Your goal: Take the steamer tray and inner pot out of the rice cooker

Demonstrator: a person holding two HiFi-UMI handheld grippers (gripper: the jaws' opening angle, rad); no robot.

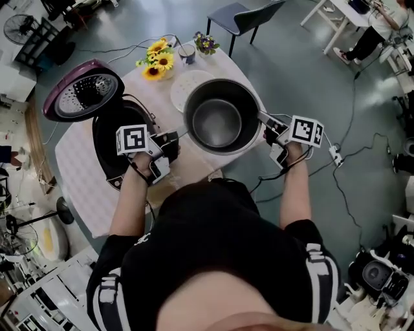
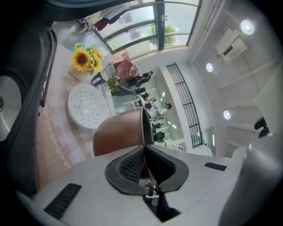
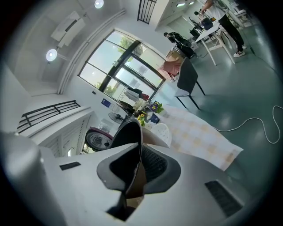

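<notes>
The metal inner pot (image 1: 220,119) hangs over the table, right of the open rice cooker (image 1: 110,139). My left gripper (image 1: 181,137) is shut on the pot's left rim and my right gripper (image 1: 264,119) on its right rim. In the left gripper view the pads (image 2: 132,165) pinch the thin rim, with the pot's copper wall (image 2: 119,132) beyond. The right gripper view shows the rim clamped between the pads (image 3: 152,165) and the pot's dark inside (image 3: 126,134). The white steamer tray (image 1: 184,87) lies flat on the table behind the pot.
The cooker's purple lid (image 1: 84,90) stands open at the left. Sunflowers (image 1: 157,61) and a small cup of purple flowers (image 1: 206,44) sit at the far edge of the checked tablecloth (image 1: 84,174). A chair (image 1: 242,18) stands beyond. Cables run across the floor at the right.
</notes>
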